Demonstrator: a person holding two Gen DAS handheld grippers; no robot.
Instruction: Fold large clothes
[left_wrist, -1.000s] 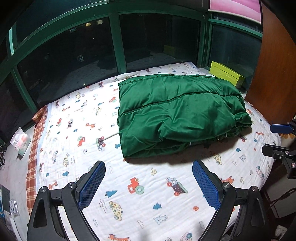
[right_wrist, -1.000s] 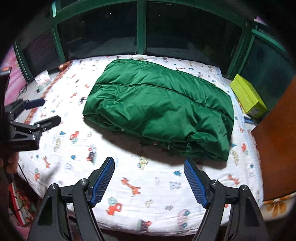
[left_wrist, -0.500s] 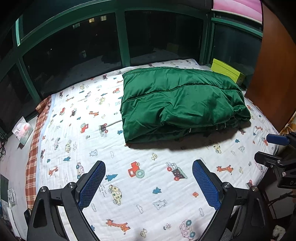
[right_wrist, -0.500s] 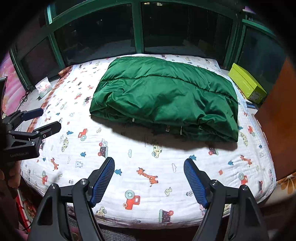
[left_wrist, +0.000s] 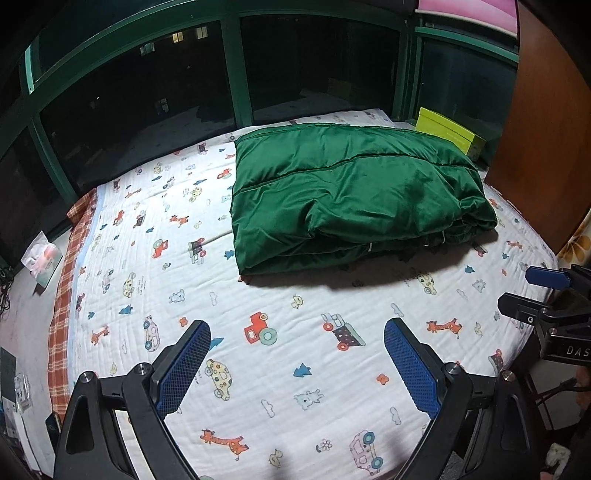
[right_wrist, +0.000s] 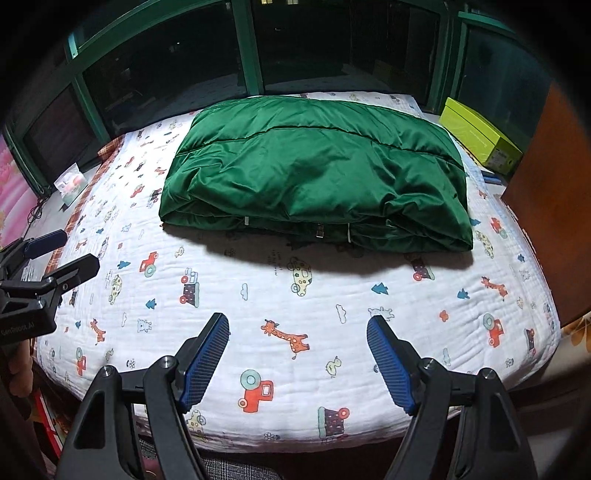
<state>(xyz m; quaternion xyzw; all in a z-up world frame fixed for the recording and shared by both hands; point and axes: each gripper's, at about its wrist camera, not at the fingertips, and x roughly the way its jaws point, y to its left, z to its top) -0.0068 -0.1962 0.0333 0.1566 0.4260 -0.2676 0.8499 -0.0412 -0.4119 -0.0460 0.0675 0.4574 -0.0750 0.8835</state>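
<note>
A green coat (left_wrist: 351, 192), puffy and folded into a thick rectangle, lies on the far half of the bed (left_wrist: 280, 369), its open layered edge with small white tags toward the cameras. The bed's sheet is white with printed cars, giraffes and trees, and the near half is bare cloth. Nothing lies between the coat and either gripper.

Beyond the coat's far right corner, just beside it, a lime-green box (left_wrist: 448, 131) sits on the sill by the dark, green-framed windows (left_wrist: 236, 74). A brown wooden panel (left_wrist: 546, 129) rises at the bed's right side. Off the left edge of the bed a small packet (left_wrist: 42, 258) lies on a grey ledge.

The left gripper (left_wrist: 297, 350) hovers over the near sheet, its blue pads (left_wrist: 183, 369) well apart with nothing between them. The right gripper (right_wrist: 297, 347) likewise hangs over the near edge, spread wide and empty.

The left view catches the right gripper at its right margin and a plaid strip (left_wrist: 61, 332) along the bed's left side. The right view shows the left gripper at its left margin with part of a hand (right_wrist: 20, 367) under it, and a blue item beside the box, too small to tell.
</note>
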